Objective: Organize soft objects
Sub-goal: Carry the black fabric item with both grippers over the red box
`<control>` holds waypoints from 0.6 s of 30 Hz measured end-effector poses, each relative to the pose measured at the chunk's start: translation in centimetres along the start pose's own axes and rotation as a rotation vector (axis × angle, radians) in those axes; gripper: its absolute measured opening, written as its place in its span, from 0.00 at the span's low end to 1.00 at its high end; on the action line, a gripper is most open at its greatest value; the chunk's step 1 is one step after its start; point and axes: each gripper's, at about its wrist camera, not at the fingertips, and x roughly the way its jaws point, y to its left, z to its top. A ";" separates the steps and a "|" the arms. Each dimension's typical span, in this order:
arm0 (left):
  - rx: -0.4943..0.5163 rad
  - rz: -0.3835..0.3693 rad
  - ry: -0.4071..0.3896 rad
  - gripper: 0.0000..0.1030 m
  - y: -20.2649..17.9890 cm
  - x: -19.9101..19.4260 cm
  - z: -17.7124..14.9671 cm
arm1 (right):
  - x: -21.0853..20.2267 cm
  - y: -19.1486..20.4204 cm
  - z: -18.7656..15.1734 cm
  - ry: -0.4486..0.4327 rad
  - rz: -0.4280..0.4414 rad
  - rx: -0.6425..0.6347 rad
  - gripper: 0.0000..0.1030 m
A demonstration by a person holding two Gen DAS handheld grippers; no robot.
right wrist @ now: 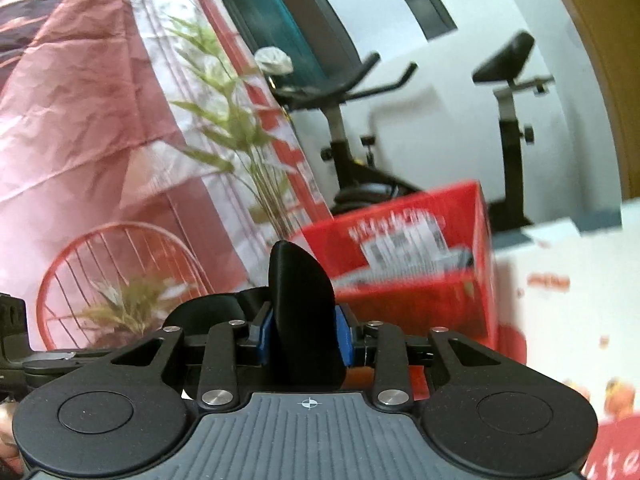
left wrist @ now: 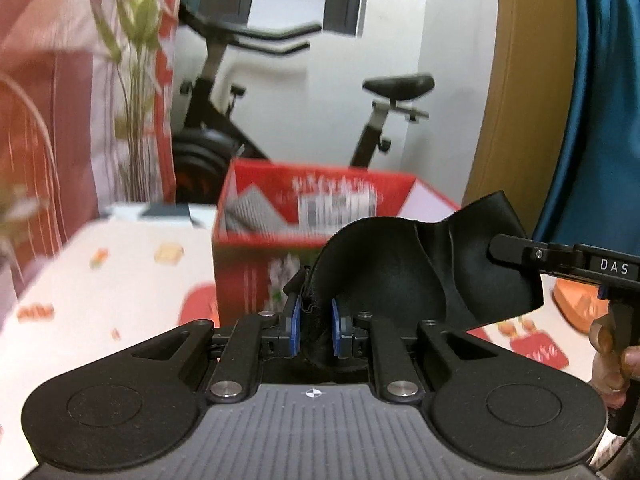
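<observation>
— What do we have in hand, closest to us?

— A black soft piece [left wrist: 400, 276], floppy and padded, held up in the air between both tongs. Our left tongs [left wrist: 314, 330] are closed on its stitched edge at the lower centre of the left view; the blue pads [left wrist: 295, 326] pinch it from both sides. Our right tongs [right wrist: 306, 334] are clamped on the other end, which stands up like a dark fin in the middle of the right view.

— Why two grips on one thing?

— We judge it is because the piece sags. Held at one end only it would droop and fold; with a grip at each end it stays spread, and we can steer it as one shape. In the left view the right tool comes in from the right edge and bites the far flap.

— And below it?

— The surface [left wrist: 120, 280], under a white cloth with small orange and red prints, in the lower left of the left view. The piece does not touch it.

— Further off?

— A red cardboard box [left wrist: 248, 280] standing open on the surface, just beyond the piece. Inside we make out something grey and folded [left wrist: 252, 212] against its left wall, and a printed label on the inner back wall. The blur hides the rest. It looks like the place for soft things, so we take the box as the likely goal.

— And behind that?

— An exercise bike [left wrist: 224, 128] by the white wall.
</observation>
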 end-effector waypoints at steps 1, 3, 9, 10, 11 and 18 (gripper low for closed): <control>0.001 0.005 -0.014 0.16 0.0 -0.2 0.6 | 0.1 0.3 0.8 -0.001 -0.002 -0.014 0.28; -0.006 0.001 -0.034 0.16 0.1 -0.2 1.9 | 0.5 0.9 2.2 0.003 -0.014 -0.031 0.28; -0.049 -0.029 -0.064 0.16 1.3 0.4 5.4 | 2.3 2.3 7.0 0.019 -0.042 -0.014 0.28; -0.048 -0.031 -0.066 0.16 1.5 0.6 5.8 | 2.9 2.4 7.8 0.026 -0.052 -0.014 0.28; -0.045 -0.034 -0.065 0.16 1.6 1.1 6.5 | 3.4 2.5 8.5 0.033 -0.063 -0.015 0.28; 0.039 0.005 -0.003 0.16 2.1 7.4 11.6 | 9.9 1.5 12.0 0.100 -0.187 -0.089 0.29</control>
